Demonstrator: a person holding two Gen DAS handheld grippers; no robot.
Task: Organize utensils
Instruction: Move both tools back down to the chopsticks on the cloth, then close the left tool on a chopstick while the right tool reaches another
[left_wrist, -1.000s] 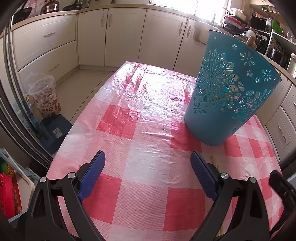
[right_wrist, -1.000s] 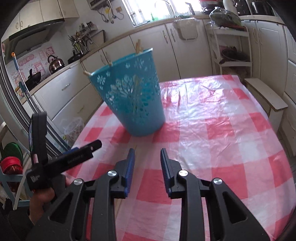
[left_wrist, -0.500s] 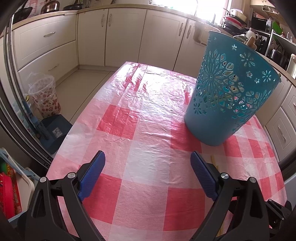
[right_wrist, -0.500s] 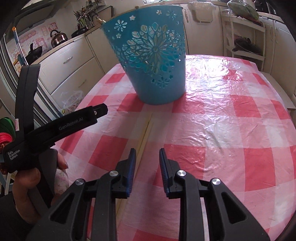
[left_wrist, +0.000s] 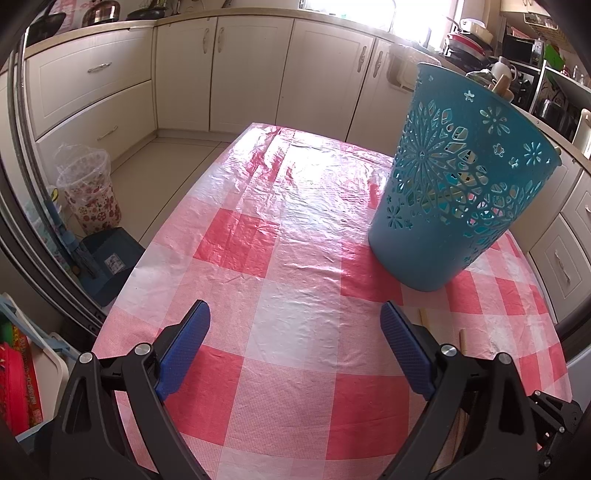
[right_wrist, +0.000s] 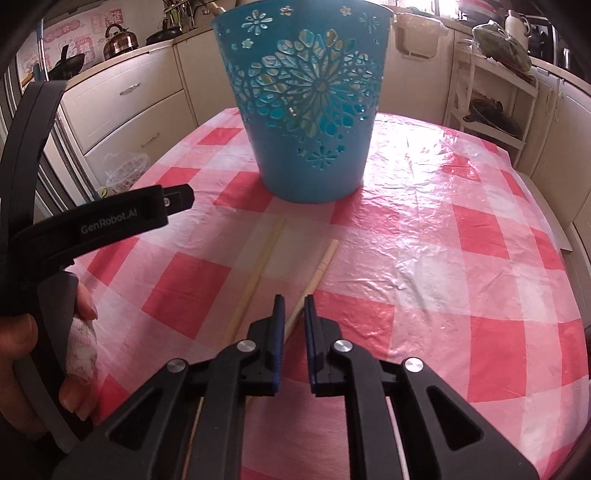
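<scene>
Near the blue basket, your narrowing right gripper brackets one chopstick; contact looks unconfirmed, so pinch squarely before lifting.

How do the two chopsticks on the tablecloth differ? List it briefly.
The paler chopstick lies clear beside the right claw; the notched chopstick runs between its closing jaws, not yet pinched. The paler one reaches nearer the blue basket. Both are wooden, flat on the tablecloth, roughly parallel.
</scene>
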